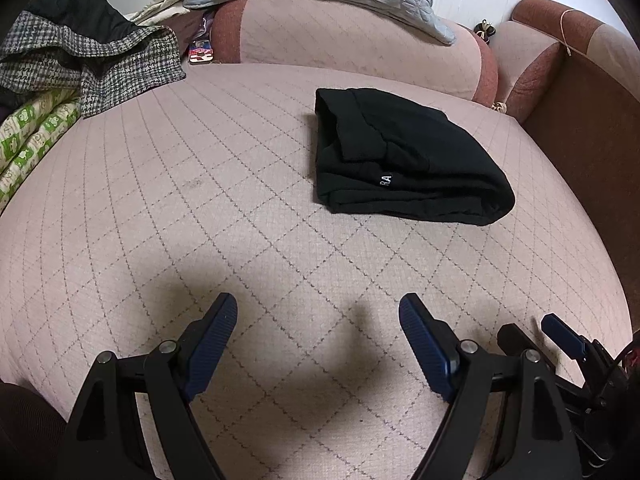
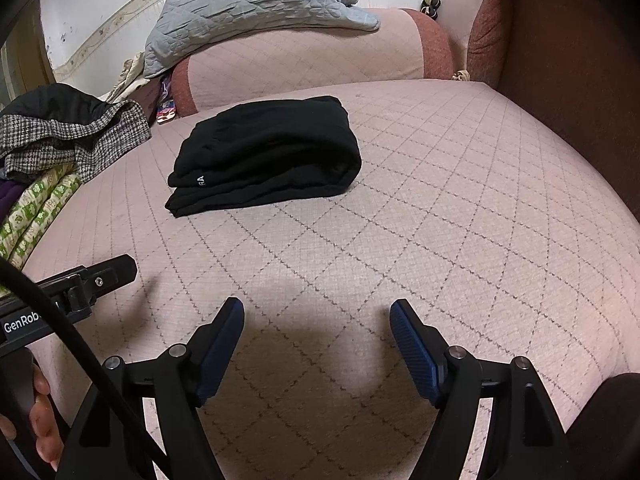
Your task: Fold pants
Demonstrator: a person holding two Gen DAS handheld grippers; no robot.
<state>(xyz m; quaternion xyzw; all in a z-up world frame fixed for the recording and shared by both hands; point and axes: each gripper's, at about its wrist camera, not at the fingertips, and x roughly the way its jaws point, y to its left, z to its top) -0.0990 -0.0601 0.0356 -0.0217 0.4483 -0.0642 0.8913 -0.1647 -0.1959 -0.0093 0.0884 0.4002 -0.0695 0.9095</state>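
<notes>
Soft cloth, hard plastic
Matt black knit pants (image 1: 404, 160) on a quilted pink cloth sofa (image 1: 240, 208); ribbed blue pads (image 2: 412, 348), glossy black plastic tool frames

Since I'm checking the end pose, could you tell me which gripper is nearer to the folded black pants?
Neither is clearly nearer. The left gripper sits back from the folded black pants, which lie ahead to its right; the right gripper sits similarly back, pants ahead to its left. Both are open and empty.

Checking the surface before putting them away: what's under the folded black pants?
The folded black pants lie directly on the pink quilted cushion. Whatever sits beneath the bundle is covered; nothing pokes out at its edges.
</notes>
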